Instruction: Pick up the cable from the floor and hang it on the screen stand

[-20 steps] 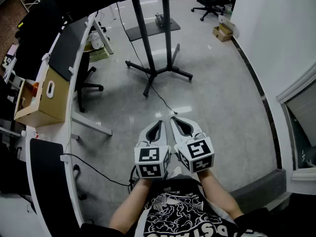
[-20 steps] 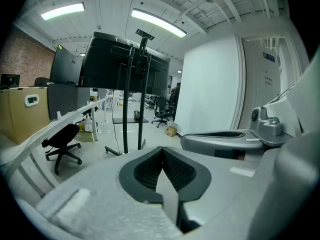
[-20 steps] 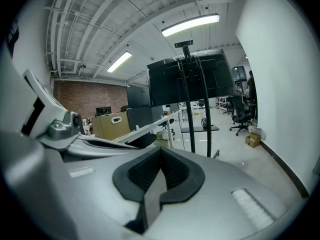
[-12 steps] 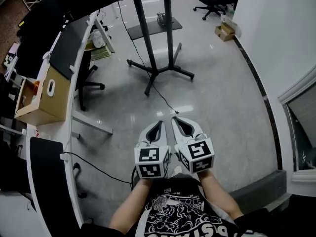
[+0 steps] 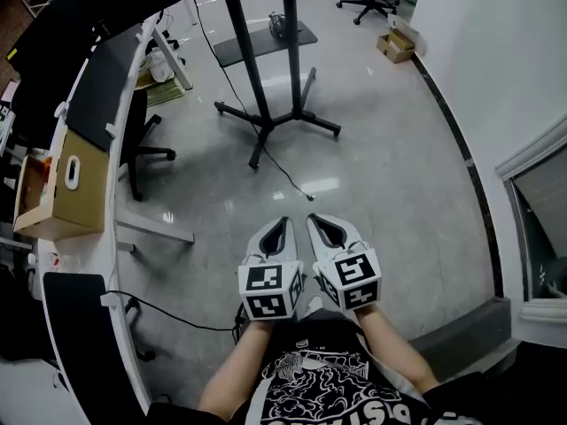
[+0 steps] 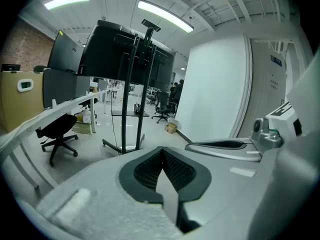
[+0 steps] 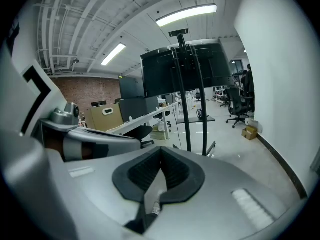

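The left gripper [image 5: 283,222] and right gripper [image 5: 313,220] are both clenched, holding nothing. The cable [image 5: 285,174] lies on the floor ahead, trailing from the screen stand [image 5: 293,51]. Looks like the approach: next, open and reach down.

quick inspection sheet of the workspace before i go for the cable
surface: glossy grey floor
job's things: screen stand upright ahead; cable lying on the floor, trailing from the stand's base, not picked up
clutter: cardboard box on the desk; small box by the white wall; office chair
grippers: left hand-held gripper and right hand-held gripper side by side, jaws together, nothing held
cables: second cable under the desk
surroundings: desks left, wall right
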Available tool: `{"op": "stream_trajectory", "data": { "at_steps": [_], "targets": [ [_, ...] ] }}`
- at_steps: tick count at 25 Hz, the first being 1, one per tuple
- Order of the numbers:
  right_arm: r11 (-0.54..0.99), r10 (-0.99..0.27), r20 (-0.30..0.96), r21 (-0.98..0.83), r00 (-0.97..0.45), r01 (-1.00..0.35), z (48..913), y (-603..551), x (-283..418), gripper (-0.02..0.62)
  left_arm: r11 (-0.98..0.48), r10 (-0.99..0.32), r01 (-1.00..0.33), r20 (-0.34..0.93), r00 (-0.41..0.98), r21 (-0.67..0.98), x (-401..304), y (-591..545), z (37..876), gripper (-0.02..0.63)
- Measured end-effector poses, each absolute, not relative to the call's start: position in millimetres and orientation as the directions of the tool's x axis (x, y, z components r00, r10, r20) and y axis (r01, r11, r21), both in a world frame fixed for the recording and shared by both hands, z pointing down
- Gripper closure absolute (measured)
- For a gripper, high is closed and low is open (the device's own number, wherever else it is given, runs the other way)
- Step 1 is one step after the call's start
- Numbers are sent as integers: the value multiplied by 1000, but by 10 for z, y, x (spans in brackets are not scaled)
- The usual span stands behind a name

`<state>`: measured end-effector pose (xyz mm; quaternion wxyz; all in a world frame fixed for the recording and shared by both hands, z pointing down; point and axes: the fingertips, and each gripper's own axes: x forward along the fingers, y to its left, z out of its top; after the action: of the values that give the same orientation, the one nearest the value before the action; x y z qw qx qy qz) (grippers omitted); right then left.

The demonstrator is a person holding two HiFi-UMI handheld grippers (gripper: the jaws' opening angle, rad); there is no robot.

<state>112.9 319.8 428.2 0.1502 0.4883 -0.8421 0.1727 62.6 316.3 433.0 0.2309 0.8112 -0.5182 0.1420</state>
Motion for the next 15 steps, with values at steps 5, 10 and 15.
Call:
{"op": "stream_trajectory", "data": {
  "at_steps": [5, 10, 15],
  "targets": [
    [458, -751, 465, -145, -469, -877, 4575, 2841, 1120, 591, -353, -753, -901, 496, 433, 252, 604, 2788, 4565, 611],
    [438, -737, 501, -158, -454, -885, 4871, 2566, 1169, 591, -372, -717, -887, 521, 463, 275, 674, 2453, 4804, 611],
    [425, -707, 556, -159, -436, -891, 5239, 2202, 1196, 591, -404, -665, -867, 558, 497, 292, 753, 2036, 5145, 611]
  ]
}}
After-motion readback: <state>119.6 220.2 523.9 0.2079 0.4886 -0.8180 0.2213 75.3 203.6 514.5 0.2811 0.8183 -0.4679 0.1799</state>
